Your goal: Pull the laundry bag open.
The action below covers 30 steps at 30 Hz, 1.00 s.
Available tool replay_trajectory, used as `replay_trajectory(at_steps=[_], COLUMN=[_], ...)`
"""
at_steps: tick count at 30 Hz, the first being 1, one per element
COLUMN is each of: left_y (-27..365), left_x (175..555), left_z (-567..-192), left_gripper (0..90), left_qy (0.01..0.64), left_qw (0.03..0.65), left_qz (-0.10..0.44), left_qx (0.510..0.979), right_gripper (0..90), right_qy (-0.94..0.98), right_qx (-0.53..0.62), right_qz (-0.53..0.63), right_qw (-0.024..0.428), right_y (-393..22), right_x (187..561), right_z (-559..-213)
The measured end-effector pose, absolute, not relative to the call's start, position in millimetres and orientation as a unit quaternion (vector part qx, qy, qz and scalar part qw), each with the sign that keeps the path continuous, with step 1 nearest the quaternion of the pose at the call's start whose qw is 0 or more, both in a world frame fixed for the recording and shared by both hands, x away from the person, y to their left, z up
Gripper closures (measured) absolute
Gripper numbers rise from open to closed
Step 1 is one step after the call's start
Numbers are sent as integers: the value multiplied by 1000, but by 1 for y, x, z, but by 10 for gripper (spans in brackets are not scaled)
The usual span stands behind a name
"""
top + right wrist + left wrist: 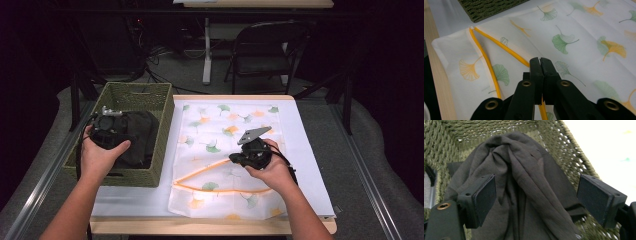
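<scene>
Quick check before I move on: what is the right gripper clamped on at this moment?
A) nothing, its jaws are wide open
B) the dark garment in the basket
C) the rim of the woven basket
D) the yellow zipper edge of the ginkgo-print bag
D: in the right gripper view the right gripper has its jaws pressed together on the yellow zipper edge of the ginkgo-print bag.

No text, label, brand, number or sign can be read in any of the views. The printing on the white laundry bag [227,150] is made up of ginkgo leaves in green and orange, without lettering, and no tag or marking is seen on the woven basket [162,145].
</scene>
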<state>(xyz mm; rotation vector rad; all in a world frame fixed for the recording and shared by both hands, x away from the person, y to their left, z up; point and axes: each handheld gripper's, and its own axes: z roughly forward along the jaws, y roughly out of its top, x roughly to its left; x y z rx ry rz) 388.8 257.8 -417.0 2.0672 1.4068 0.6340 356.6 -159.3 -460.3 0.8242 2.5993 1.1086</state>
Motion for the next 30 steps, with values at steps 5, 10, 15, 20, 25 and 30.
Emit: replay_trajectory(at_steps=[5, 10, 15, 20, 25, 30], left_y=[259, 256, 254, 255, 262, 270], left_x=[401, 409, 415, 420, 428, 433], left_z=[-424, -430, -436, -439, -444, -446], left_gripper=[161, 161, 161, 161, 151, 84], left_qy=[525, 532, 534, 540, 558, 574], left_qw=[277, 267, 258, 246, 226, 217], left_qz=[222, 226, 228, 236, 240, 245], left_qx=[774, 771, 772, 770, 762, 751], right_gripper=[887, 887, 887, 887, 886, 886], right_qy=[879, 878, 878, 878, 878, 878], right_qx=[278, 281, 281, 280, 281, 282], right_qz=[375, 374, 375, 375, 375, 375], right_qw=[98, 97, 97, 97, 96, 94], right_y=[-160, -159, -159, -160, -159, -160], right_x=[357, 357, 357, 357, 357, 358], right_z=[-461, -462, -462, -464, -464, -465])
